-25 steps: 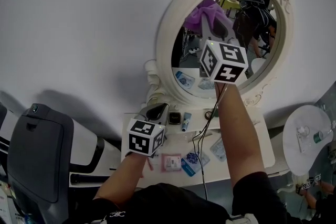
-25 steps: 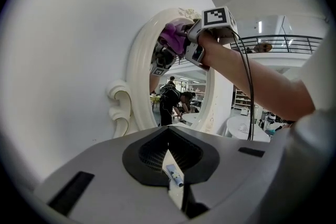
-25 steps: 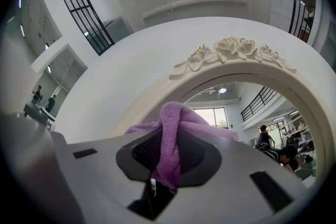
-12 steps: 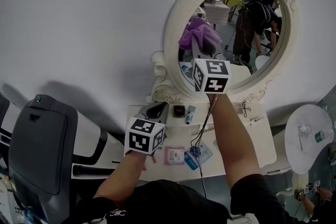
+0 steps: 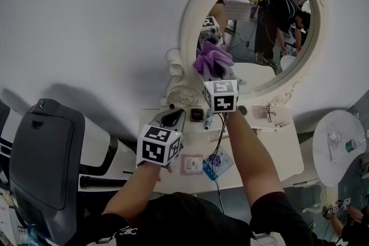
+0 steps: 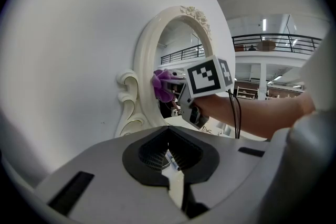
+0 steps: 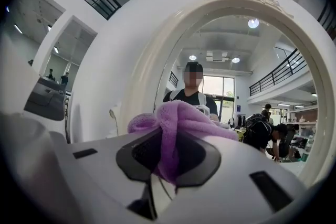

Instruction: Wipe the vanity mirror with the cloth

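Observation:
The vanity mirror has an oval cream frame (image 5: 189, 31) with carved roses, and its glass (image 5: 271, 43) reflects the room. A purple cloth (image 5: 212, 59) is bunched against the glass at its lower left, close to the frame. My right gripper (image 5: 219, 73) is shut on it; in the right gripper view the cloth (image 7: 177, 122) bulges out between the jaws (image 7: 168, 160) and the frame (image 7: 142, 60) arches overhead. My left gripper (image 5: 172, 119) hangs lower, over the vanity top, shut with nothing held (image 6: 171, 159). From the left gripper view the cloth (image 6: 162, 84) shows against the frame (image 6: 143, 65).
The white vanity top (image 5: 277, 152) carries a small black square item (image 5: 197, 114), a blue tube (image 5: 207, 122), a pink packet (image 5: 191, 163) and blue packets (image 5: 218, 163). A grey and black chair (image 5: 46, 164) stands at the left, a round white table (image 5: 340, 150) at the right.
My right gripper has carried the cloth down and to the left across the glass, from its middle to the lower left edge. The left gripper has barely moved.

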### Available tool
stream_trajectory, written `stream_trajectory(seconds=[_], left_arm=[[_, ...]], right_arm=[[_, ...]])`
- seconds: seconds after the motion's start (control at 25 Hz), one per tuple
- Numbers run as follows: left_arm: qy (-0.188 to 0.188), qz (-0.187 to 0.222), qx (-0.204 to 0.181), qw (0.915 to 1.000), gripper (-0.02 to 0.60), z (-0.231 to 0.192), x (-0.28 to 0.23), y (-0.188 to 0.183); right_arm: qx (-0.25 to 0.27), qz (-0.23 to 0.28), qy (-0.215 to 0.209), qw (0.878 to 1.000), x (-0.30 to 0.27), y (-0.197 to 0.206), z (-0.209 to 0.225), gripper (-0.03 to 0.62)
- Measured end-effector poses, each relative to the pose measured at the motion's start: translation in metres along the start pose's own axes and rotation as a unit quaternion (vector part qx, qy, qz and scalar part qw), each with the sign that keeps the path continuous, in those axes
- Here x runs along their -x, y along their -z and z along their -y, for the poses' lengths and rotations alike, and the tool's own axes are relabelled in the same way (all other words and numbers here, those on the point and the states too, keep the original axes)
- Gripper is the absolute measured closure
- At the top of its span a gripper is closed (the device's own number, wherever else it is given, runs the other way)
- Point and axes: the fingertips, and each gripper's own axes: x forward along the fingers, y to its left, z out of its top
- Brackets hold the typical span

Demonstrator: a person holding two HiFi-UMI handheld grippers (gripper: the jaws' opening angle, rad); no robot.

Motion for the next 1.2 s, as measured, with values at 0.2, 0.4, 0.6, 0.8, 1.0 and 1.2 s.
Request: stream_trajectory(seconds=[0.2,0.4,0.6,0.8,1.0,1.2], left_arm=[[0.0,-0.001,0.002,1.0,0.575,-0.002,-0.001,0.001],[0.004,-0.004,0.0,1.0,0.575,0.0,-0.003,0.003],[0.006,-0.005,-0.002,1.0,0.575,0.001,-0.004,0.004],[0.007,-0.009,-0.005,0.9999,0.575,0.001,-0.002,0.005],[0.005,-0.009,-0.006,0.9999,0.575,-0.003,0.003,0.006],[0.011,-0.005,-0.01,0.9999,0.575,-0.001,0.006,0.004]], right_arm=[[-0.011,-0.056,0.006,0.998,0.0,0.058,0.001,0.534],[-0.04,-0.138,0.015,0.99,0.005,0.121,0.015,0.534],[-0.048,-0.209,0.041,0.976,0.015,0.165,0.035,0.534],[-0.112,-0.291,0.098,0.945,0.038,0.218,0.088,0.534],[-0.119,-0.331,0.082,0.932,0.048,0.227,0.099,0.534],[-0.108,-0.249,0.116,0.956,0.052,0.187,0.112,0.533]])
